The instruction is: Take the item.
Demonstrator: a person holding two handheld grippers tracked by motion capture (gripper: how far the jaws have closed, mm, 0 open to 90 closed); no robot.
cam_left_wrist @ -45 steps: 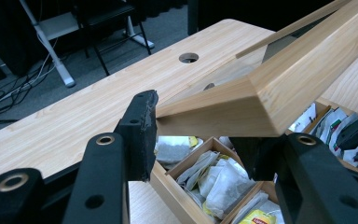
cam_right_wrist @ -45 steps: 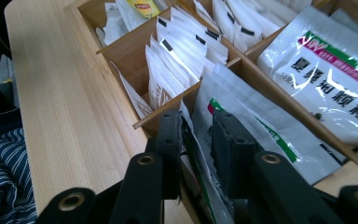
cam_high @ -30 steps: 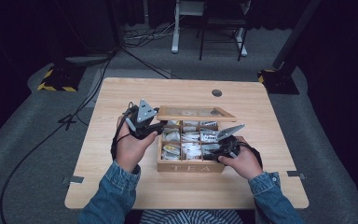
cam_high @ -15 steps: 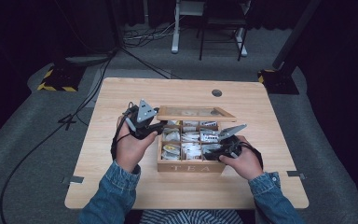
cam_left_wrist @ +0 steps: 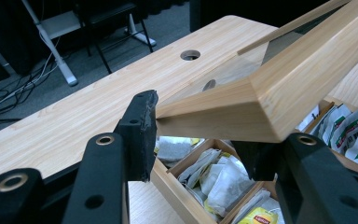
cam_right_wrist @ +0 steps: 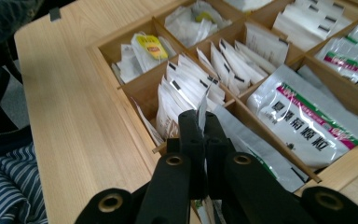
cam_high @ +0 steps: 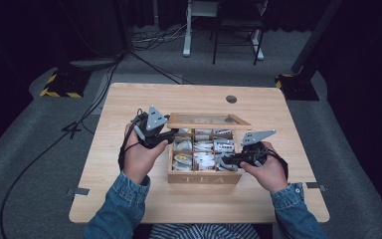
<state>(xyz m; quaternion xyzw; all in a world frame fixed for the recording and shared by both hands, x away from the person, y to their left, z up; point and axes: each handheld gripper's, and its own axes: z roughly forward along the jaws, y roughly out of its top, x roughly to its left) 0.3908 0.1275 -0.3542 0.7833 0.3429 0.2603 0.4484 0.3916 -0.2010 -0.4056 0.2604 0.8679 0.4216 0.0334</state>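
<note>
Raised lid (cam_high: pixel 210 120) over packed compartments (cam_high: pixel 203 154)

The room around the table (cam_high: pixel 129 99) is very dark, almost black at the sides. The table top is bright, lit from above, and the light is soft with only faint shadows. The high view looks a bit soft and grainy, and small things in the box (cam_high: pixel 204 178) are hard to read. In the left gripper view the lid (cam_left_wrist: pixel 279 88) is sharp, but the black jaws close to the camera are blurry. In the right gripper view the white packets (cam_right_wrist: pixel 303 121) shine a little, and the near jaws look fuzzy.
</note>
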